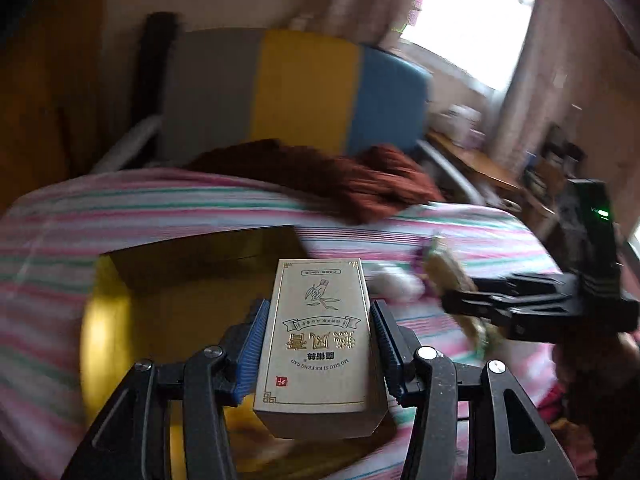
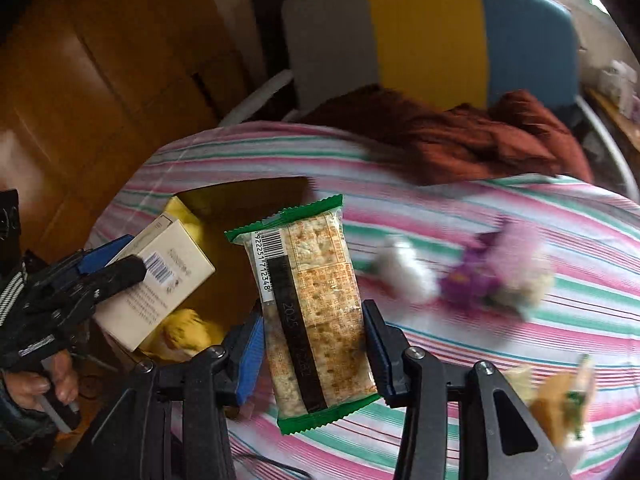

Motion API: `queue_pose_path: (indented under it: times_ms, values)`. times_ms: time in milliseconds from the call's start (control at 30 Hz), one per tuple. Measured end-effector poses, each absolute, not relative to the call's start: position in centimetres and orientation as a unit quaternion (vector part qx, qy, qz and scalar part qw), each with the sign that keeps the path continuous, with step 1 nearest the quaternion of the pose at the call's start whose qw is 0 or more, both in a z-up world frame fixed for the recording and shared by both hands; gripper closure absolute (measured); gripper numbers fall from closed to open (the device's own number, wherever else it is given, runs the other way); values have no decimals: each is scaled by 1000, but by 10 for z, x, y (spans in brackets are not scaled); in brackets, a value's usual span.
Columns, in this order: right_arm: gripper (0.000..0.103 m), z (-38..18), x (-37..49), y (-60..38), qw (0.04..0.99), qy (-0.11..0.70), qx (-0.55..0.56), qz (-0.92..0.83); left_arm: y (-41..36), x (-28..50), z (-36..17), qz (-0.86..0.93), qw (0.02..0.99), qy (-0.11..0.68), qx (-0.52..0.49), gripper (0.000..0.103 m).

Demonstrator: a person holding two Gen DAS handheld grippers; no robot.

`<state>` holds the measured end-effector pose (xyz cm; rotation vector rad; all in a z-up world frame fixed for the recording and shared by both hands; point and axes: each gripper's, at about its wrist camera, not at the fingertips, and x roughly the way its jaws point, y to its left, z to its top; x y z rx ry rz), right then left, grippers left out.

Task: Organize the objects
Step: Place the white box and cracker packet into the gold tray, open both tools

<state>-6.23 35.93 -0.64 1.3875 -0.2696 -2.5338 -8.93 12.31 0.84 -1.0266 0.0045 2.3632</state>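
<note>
Left wrist view: left gripper (image 1: 316,344) clamped on cream carton (image 1: 316,344) with gold lettering, blue pads pressed to both long sides; carton held above yellow box (image 1: 120,320) lying on striped bedspread (image 1: 120,208). Rust-brown cloth (image 1: 340,176) at far edge of bedspread. Right gripper (image 1: 460,304) entering from right edge, clamped on something blurred.

Right wrist view: right gripper (image 2: 314,336) clamped on cracker packet (image 2: 308,308), green-edged, barcode uppermost, held upright over bedspread (image 2: 520,360). Left gripper (image 2: 120,260) at left with cream carton (image 2: 160,284) over yellow box (image 2: 224,264). Blurred white and purple flowers (image 2: 472,276) on bedspread at right. Person's hand (image 2: 44,384) at lower left edge.
</note>
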Motion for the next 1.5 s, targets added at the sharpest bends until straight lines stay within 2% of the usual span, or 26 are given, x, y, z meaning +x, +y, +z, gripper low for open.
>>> queue_pose_path:
  times_ms: [333,367,467,500,733,933,1500]
  values:
    - [57,-43,-128,281,108,-108,521,-840,19,-118,-34,902,156,-23,-402,51]
    - [55,-45,-134,278,98,-111,520,-841,12,-117,-40,901,153,-24,-406,48]
    - [43,-49,-149,278,75,-136,515,-843,-2,-115,-49,898,143,-32,-416,23]
    - [42,-48,-150,280,65,-139,513,-844,-5,-112,-50,900,138,-35,-413,20]
    - [42,-44,-133,282,59,-135,503,-852,-15,-92,-46,908,122,-50,-397,19]
    - [38,-35,-103,270,55,-113,476,-870,-9,-74,-29,916,111,-51,-382,12]
    - [36,-26,-20,236,54,-48,419,-905,15,-29,-12,933,112,-6,-343,5]
